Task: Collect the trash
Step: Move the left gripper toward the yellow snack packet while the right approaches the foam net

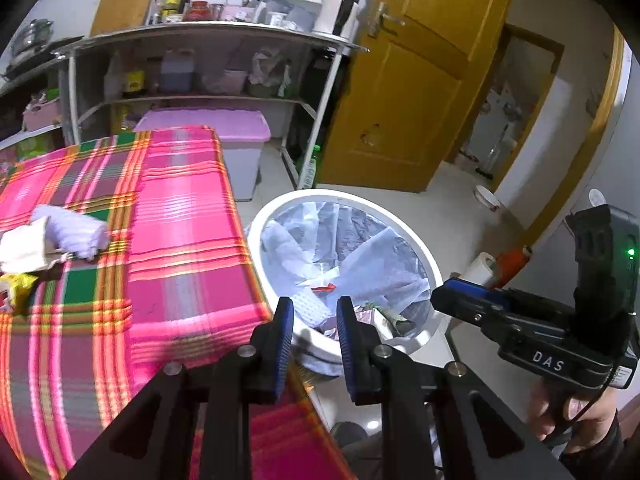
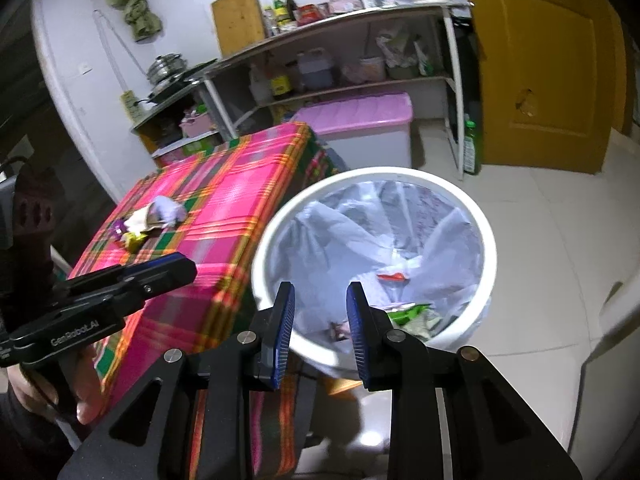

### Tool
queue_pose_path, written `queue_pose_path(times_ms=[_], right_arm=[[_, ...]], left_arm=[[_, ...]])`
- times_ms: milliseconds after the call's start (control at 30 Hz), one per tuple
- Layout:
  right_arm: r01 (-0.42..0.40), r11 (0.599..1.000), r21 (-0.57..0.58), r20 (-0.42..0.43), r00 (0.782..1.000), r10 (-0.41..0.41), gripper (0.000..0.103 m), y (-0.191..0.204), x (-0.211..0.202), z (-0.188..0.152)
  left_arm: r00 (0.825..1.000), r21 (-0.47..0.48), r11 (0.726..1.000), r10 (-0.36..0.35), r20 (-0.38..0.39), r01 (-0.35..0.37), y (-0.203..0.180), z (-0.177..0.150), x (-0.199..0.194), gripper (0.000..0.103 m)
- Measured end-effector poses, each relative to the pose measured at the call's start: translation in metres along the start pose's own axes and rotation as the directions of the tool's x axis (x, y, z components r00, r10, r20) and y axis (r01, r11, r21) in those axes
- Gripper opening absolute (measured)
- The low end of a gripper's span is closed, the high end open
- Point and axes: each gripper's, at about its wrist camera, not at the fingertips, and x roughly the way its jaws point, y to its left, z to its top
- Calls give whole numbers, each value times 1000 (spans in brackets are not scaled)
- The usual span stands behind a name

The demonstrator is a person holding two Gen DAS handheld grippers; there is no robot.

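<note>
A white round trash bin (image 1: 340,194) (image 2: 380,172) with a pale plastic liner stands on the floor beside the table. Wrappers (image 1: 380,316) (image 2: 416,314) and a red scrap (image 1: 324,289) (image 2: 392,277) lie inside it. My left gripper (image 1: 314,302) hangs over the bin's near rim, open, with nothing between its fingers. My right gripper (image 2: 320,286) hovers over the bin too, open and empty. On the pink plaid tablecloth (image 1: 180,220) (image 2: 224,196) lies a small pile: a lavender tissue (image 1: 76,232) (image 2: 166,210), white paper (image 1: 24,248) and a yellow wrapper (image 1: 20,286) (image 2: 134,240).
A metal shelf rack (image 1: 200,32) (image 2: 340,12) with bottles and bags stands behind the table. A pink-lidded storage box (image 1: 224,128) (image 2: 360,112) sits below it. A yellow door (image 1: 420,80) (image 2: 552,60) stands open at the right. A hand (image 1: 580,424) grips the right tool.
</note>
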Motion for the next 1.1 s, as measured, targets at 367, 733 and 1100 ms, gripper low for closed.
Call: queue_pose_path(times_ms=[367,733,1100], right_arm=[[-73,992,-100,11,997,75,28,48,-10,-7],[-124,980,-158,13,992,127,38,80,-8,-8],[-142,969,-204,-25,990,140,39,105,6,-3]], left_arm=[[997,-16,998,57,53,-56,15,-24,-48,22],[987,-79,989,134,93,-126,47,-42,-87,22],[972,-149,971,203,119,-185,85,-50,-109,22]])
